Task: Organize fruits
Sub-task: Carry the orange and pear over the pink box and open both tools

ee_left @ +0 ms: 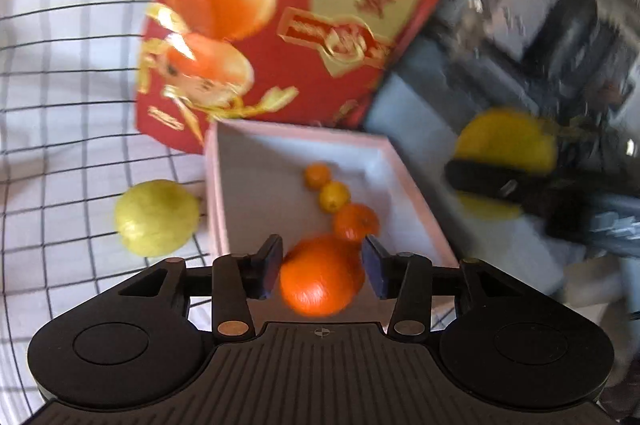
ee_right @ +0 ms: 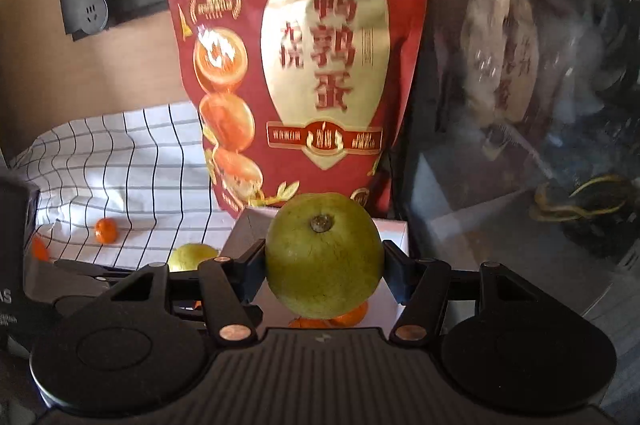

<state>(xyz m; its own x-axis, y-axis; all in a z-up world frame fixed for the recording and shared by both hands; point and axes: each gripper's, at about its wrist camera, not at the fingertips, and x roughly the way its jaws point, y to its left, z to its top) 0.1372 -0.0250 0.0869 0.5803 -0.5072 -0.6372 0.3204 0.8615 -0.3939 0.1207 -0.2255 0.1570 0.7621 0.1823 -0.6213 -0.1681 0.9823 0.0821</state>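
A white box (ee_left: pixel 214 185) stands on the checked cloth with three small orange and yellow citrus (ee_left: pixel 334 196) in it. My left gripper (ee_left: pixel 324 259) hovers over its near end, jaws open. A big orange (ee_left: pixel 320 275) sits between the pads, blurred like the background while the fingers are sharp, so it looks loose. My right gripper (ee_right: pixel 324 257) is shut on a large green fruit (ee_right: pixel 324 255), stem end facing the camera, above the box (ee_right: pixel 396 227). From the left wrist that same fruit (ee_left: pixel 506 141) shows at the right with a dark finger across it.
A second green fruit (ee_left: pixel 156 217) lies on the cloth left of the box. A small tangerine (ee_right: pixel 106 229) lies further out on the cloth (ee_right: pixel 132 161). A tall red snack bag (ee_right: pixel 300 65) stands right behind the box. A dark see-through container (ee_right: pixel 520 105) fills the right.
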